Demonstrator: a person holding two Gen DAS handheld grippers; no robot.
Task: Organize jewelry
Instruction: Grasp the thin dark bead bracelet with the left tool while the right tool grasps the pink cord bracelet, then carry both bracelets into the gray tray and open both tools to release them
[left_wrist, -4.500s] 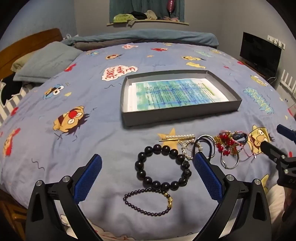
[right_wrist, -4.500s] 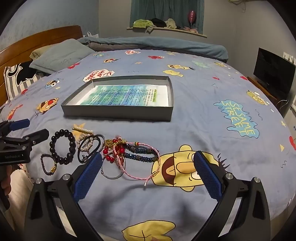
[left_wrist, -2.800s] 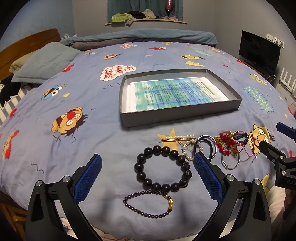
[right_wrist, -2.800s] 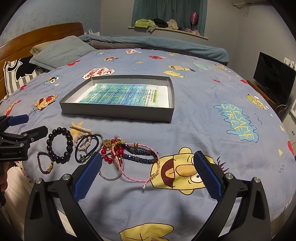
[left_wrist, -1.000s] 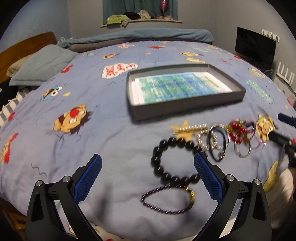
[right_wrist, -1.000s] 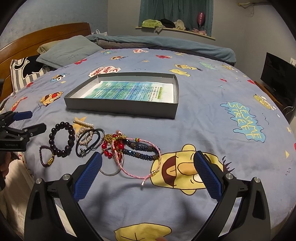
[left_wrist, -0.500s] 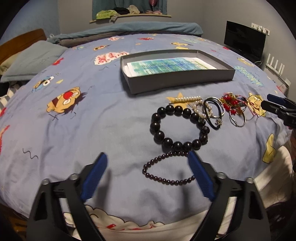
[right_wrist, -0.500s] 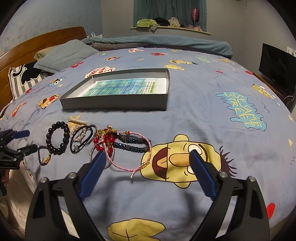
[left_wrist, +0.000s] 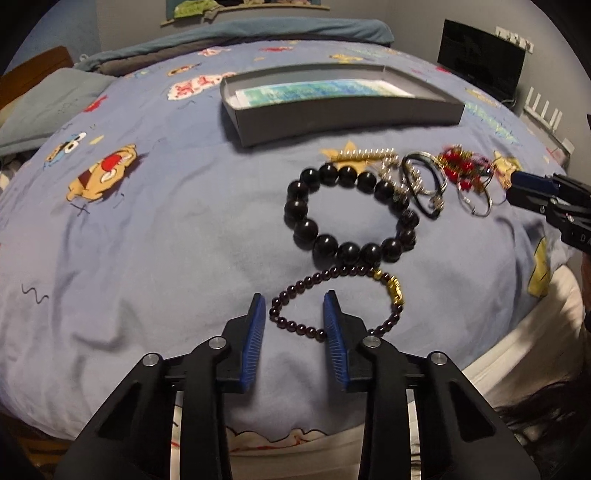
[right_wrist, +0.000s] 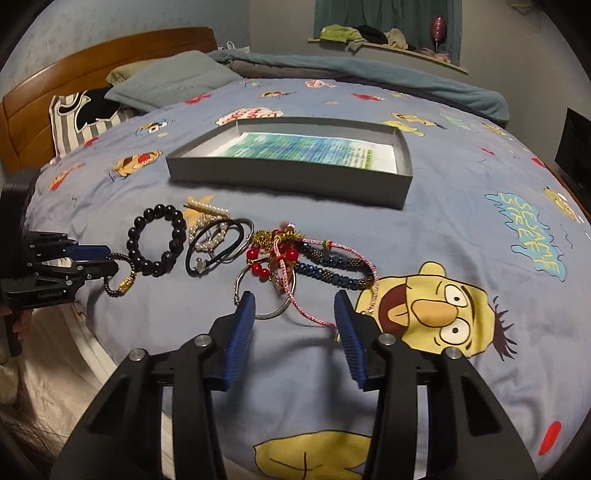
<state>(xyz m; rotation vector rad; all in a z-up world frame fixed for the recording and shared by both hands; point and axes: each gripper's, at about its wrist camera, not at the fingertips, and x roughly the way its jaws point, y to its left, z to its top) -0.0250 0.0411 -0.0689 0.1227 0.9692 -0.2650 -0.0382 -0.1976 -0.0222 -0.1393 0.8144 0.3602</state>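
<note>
Jewelry lies in a row on the blue cartoon bedspread before a shallow grey box (left_wrist: 343, 118) (right_wrist: 295, 184). My left gripper (left_wrist: 295, 314) is partly open, its jaws straddling the near strand of a thin dark bead bracelet with a gold charm (left_wrist: 393, 290) (right_wrist: 123, 284). Beyond lies a large black bead bracelet (left_wrist: 351, 214) (right_wrist: 157, 236). My right gripper (right_wrist: 293, 314) is partly open, low over a silver hoop (right_wrist: 264, 291) and a pink cord bracelet (right_wrist: 314, 280) beside red beads (right_wrist: 258, 258). A pearl clip (left_wrist: 364, 154) and black hair ties (right_wrist: 218, 247) lie between.
The bed edge and white sheet (left_wrist: 498, 350) are close below both grippers. Pillows (right_wrist: 173, 81) and a wooden headboard (right_wrist: 92, 62) are at the far left. A dark TV (left_wrist: 480, 55) stands to the right.
Both grippers have dropped towards the bed and narrowed their jaws. The left one has moved onto the thin bead bracelet; the right one has closed in on the hoop and pink cord.
</note>
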